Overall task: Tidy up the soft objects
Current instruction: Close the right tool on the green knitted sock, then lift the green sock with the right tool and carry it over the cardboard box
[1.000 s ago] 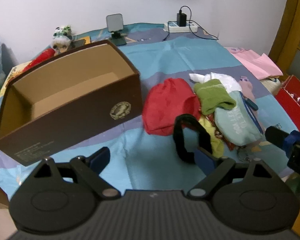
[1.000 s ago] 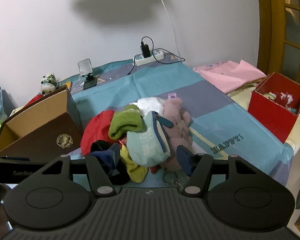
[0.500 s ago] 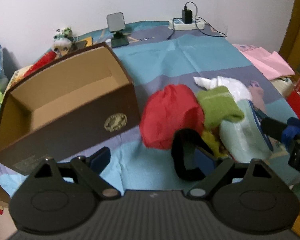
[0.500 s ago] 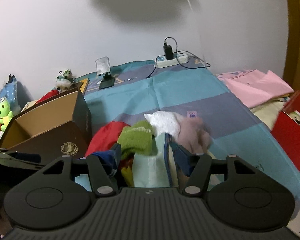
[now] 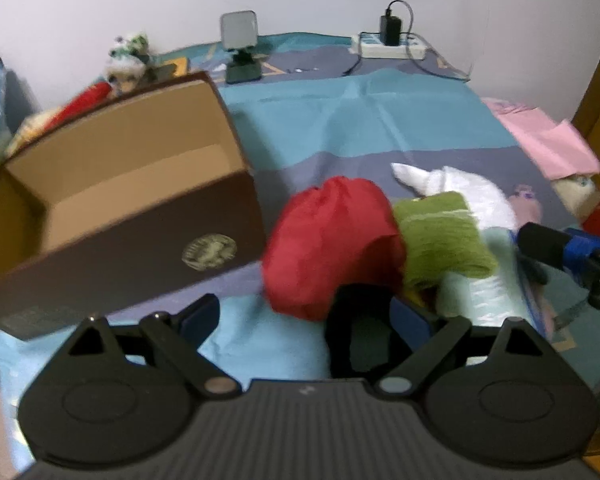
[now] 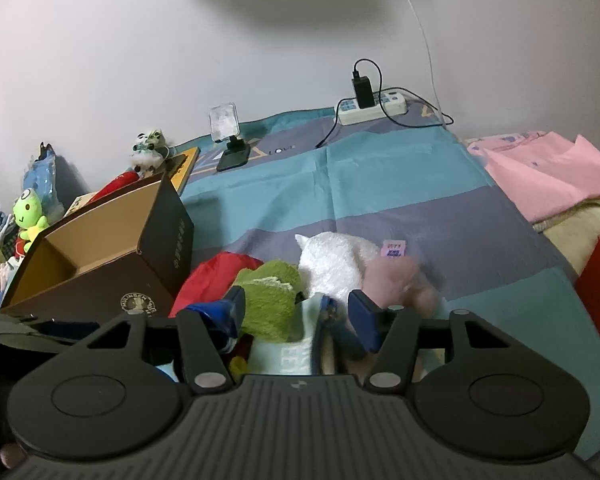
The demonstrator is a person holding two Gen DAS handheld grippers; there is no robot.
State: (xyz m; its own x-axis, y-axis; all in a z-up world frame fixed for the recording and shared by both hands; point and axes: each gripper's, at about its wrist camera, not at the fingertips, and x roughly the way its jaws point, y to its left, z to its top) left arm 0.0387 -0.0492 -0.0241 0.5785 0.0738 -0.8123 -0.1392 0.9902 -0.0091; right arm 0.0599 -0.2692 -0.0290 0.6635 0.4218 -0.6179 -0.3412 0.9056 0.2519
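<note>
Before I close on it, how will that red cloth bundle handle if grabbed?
The red cloth bundle looks crumpled and puffy, so probably floppy and light. It leans against the green knit piece, which may drag along. It likely won't roll.

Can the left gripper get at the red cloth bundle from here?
Probably yes: the left gripper stands open just short of the red cloth bundle, nothing between; only the black band crowds one finger.

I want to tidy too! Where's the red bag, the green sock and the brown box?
red bag [image 5: 332, 236], left wrist view, middle of its bulge
green sock [image 5: 444, 236], left wrist view, its ribbed middle
brown box [image 6: 100, 292], right wrist view, front wall
</note>
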